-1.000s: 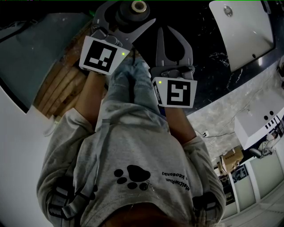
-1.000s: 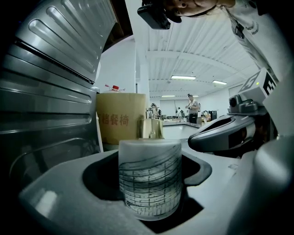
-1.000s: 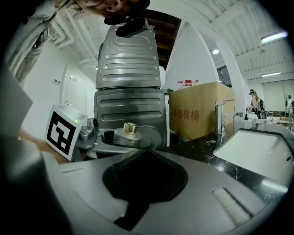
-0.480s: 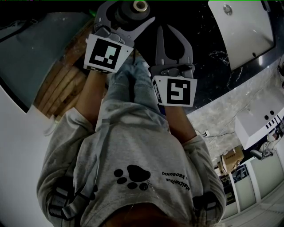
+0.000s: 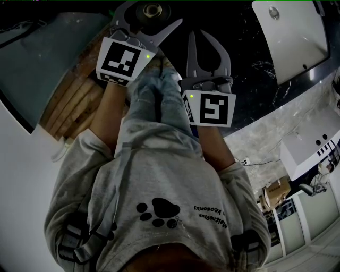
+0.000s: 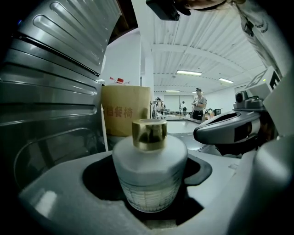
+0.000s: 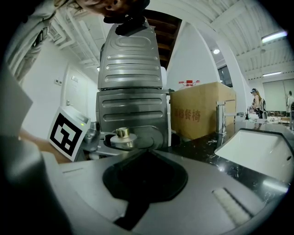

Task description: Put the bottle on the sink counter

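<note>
Bottle (image 6: 149, 176), squat, of frosted white glass with a gold cap, stands low in the middle of the left gripper view. It is pinched at its body between the wide-spread grey jaws of the left gripper (image 5: 150, 15), so it is held, not set down. In the head view its gold mouth shows at the top edge, left of centre.

Against the pictures of a second and half a second ago, that mouth has slid a little toward the left of the frame. The left gripper's black-and-white marker cube (image 5: 121, 61) has rolled slightly with it. The grip itself looks unchanged.

The right gripper (image 5: 196, 36), just right of centre, has not stirred. Its jaws meet at the tips around an empty dark hollow.

Further out, the black speckled stone counter (image 5: 249, 69) fills the upper right, and the white rectangular sink basin (image 5: 297, 48) lies in the far corner, well apart from the bottle. In the right gripper view a ribbed steel housing (image 7: 131, 92) rises behind the bottle, and a brown cardboard box (image 7: 202, 110) stands to the right of that housing.

My reading is that this was only a small re-aiming of the wrist. The bottle is not yet released on the counter, and no view shows whether its base touches anything.
</note>
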A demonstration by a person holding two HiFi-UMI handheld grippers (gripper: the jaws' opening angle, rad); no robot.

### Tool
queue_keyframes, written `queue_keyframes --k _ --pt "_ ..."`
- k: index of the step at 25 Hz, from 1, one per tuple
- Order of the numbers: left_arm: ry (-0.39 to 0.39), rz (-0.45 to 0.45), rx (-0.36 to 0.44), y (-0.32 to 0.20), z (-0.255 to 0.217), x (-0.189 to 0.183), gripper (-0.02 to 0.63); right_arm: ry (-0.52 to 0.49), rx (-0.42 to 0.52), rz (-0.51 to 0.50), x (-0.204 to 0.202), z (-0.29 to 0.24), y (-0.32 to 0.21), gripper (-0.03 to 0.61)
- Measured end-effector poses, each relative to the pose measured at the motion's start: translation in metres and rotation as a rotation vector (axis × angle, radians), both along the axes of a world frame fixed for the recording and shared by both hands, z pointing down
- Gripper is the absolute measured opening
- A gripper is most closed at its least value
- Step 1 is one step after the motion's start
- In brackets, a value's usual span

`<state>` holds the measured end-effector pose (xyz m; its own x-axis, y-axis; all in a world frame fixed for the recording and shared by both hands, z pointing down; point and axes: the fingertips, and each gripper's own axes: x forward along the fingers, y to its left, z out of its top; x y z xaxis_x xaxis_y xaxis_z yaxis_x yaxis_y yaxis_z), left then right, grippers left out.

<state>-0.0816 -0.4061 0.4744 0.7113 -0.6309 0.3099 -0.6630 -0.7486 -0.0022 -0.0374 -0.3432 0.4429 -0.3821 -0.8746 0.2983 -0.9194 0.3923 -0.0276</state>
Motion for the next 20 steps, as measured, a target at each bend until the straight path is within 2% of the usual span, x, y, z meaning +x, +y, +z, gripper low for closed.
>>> queue_keyframes --k 12,14,20 --pt "-0.046 -0.006 -0.022 -0.004 0.004 0.003 0.351 -0.003 0.006 0.019 0.003 -0.007 0.003 0.003" --pt "-0.052 0.003 -0.022 -0.003 0.004 0.005 0.371 -0.006 0.007 0.024 0.004 -0.009 0.003 0.003" --pt "0.013 -0.007 -0.045 -0.002 -0.002 0.0 0.417 0.022 0.018 0.021 0.01 -0.015 0.011 0.003"
